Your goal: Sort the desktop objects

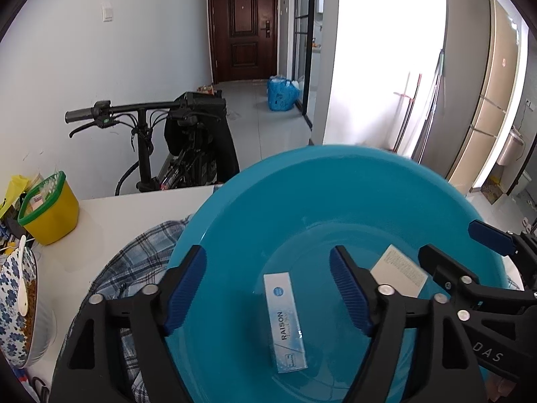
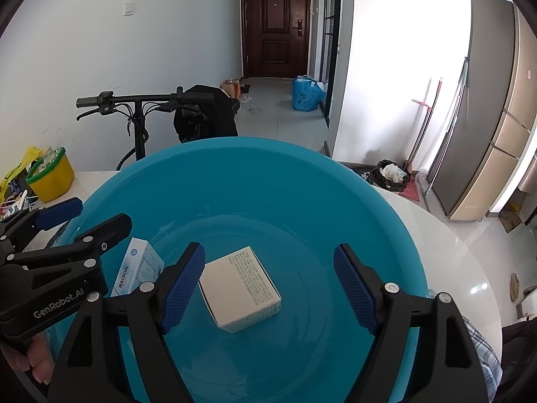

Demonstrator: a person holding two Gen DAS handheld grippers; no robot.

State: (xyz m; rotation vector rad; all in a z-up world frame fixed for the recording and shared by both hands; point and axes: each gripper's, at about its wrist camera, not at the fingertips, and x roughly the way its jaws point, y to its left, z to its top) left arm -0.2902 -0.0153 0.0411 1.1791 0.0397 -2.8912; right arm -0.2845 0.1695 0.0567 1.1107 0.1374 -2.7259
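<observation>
Left wrist view looks down along the left tool, whose blue-padded fingers stand well apart over a blue basin. Nothing is pressed between them. A slim box marked RAISON lies flat on the basin floor between the fingers, touching neither pad. A white box with small print lies further right on the basin floor, partly hidden behind the left tool's right finger. The right tool reaches in from the right edge over the basin rim.

A checked cloth lies on the white tabletop under and beside the basin's left side. Further left on the tabletop stand a yellow tub with a green rim and a flowered bowl with a white spoon in it. Behind the tabletop a bicycle leans by the wall, a dark door closes the corridor, and a blue bag sits on the floor near it.

In the right wrist view the right tool is likewise spread wide, gripping nothing. The white box rests on the basin floor between its fingers, close by the left pad; whether it touches that pad cannot be told. The RAISON box lies to the left, leaning on the basin's slope, partly behind the left tool, which enters from the left edge. A person's fingers show at the lower left under that tool. A refrigerator stands at the right.
</observation>
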